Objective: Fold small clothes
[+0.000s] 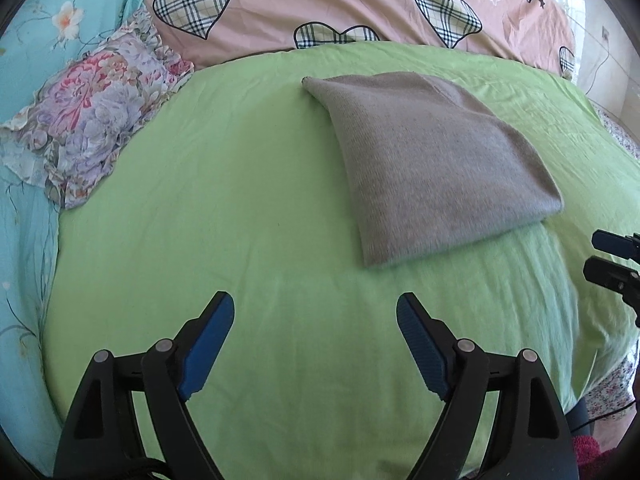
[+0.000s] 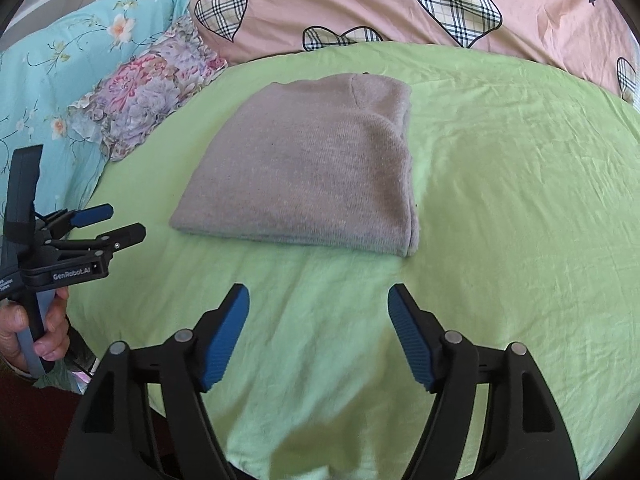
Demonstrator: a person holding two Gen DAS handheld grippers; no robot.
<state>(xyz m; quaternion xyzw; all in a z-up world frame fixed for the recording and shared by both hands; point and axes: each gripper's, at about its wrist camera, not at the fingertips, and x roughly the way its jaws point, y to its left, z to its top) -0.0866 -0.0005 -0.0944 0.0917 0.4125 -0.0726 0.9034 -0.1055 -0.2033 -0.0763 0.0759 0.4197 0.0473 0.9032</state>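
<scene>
Folded into a compact grey rectangle, a small knit garment (image 2: 304, 168) on a green sheet (image 2: 500, 184) spread over the bed — fold looks done, edges stacked, thicker layered side toward the right in the right wrist view. Judged from that: task near its end for this piece, w/ perhaps only a tidy-up or a move to a pile left; no other unfolded clothes in sight. Behind it, a pink cover w/ plaid hearts (image 2: 360, 4), a flowered pillow (image 2: 144, 96) and teal floral bedding (image 2: 52, 80) at the left.

Left tool (image 1: 315, 322) spread wide, nothing between its blue pads, clear of the garment, over bare sheet near the bed's front edge. Right tool (image 2: 319, 314) likewise spread — empty, just short of the garment's near edge, not touching. Both angled down toward the bed, side by side. In the right wrist view, a hand (image 2: 36, 332) wrapped round the left tool's handle, low at the left of the picture.
</scene>
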